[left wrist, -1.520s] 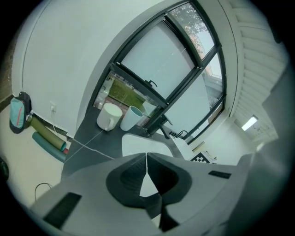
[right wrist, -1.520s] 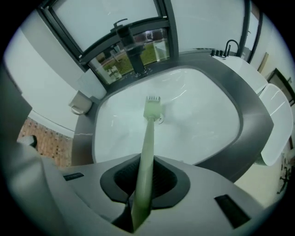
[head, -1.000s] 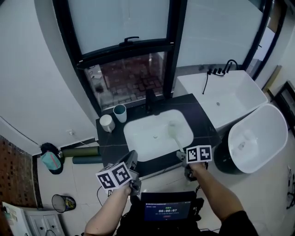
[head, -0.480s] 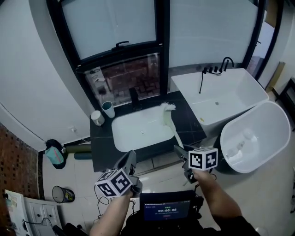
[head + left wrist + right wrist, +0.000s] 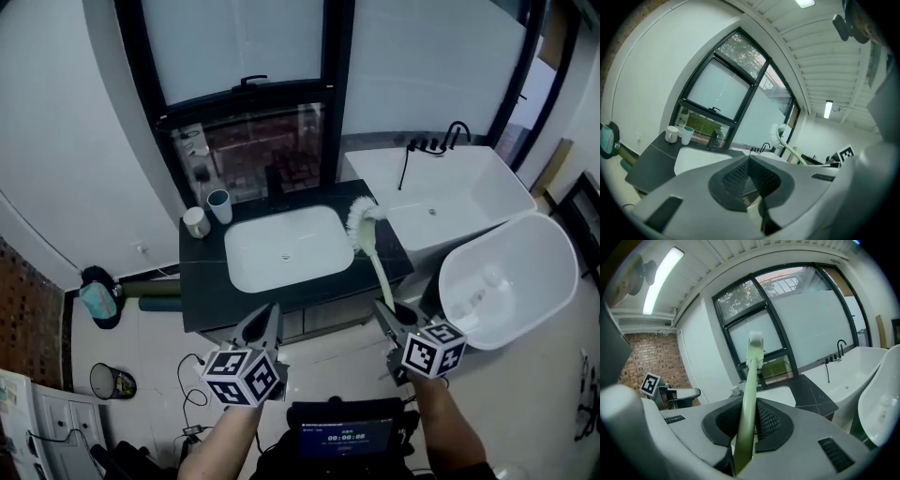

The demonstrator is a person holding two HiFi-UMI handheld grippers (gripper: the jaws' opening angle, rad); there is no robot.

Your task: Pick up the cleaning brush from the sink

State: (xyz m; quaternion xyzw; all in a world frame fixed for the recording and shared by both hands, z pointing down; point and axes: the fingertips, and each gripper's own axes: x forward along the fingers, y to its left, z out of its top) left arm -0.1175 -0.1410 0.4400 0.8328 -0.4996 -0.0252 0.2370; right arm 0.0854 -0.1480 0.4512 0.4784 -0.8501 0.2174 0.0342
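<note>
The cleaning brush (image 5: 363, 223) has a white bristle head and a long pale green handle. It hangs in the air over the right end of the black counter, clear of the white sink (image 5: 262, 253). My right gripper (image 5: 386, 315) is shut on the handle's lower end, well in front of the counter. In the right gripper view the handle (image 5: 749, 394) runs up between the pads to the bristles (image 5: 755, 350). My left gripper (image 5: 266, 324) is shut and holds nothing, level with the right one; its closed jaws (image 5: 749, 157) point toward the sink.
Two cups (image 5: 196, 222) (image 5: 219, 204) and a black faucet (image 5: 273, 183) stand on the dark counter (image 5: 202, 281) below the window. A white bathtub (image 5: 459, 187) and an oval white tub (image 5: 506, 281) are at the right. A bin (image 5: 111, 382) sits on the floor at the left.
Both grippers have pulled back from the counter and risen. The brush has come up out of the basin with the right gripper and now hangs over the counter's right end.
</note>
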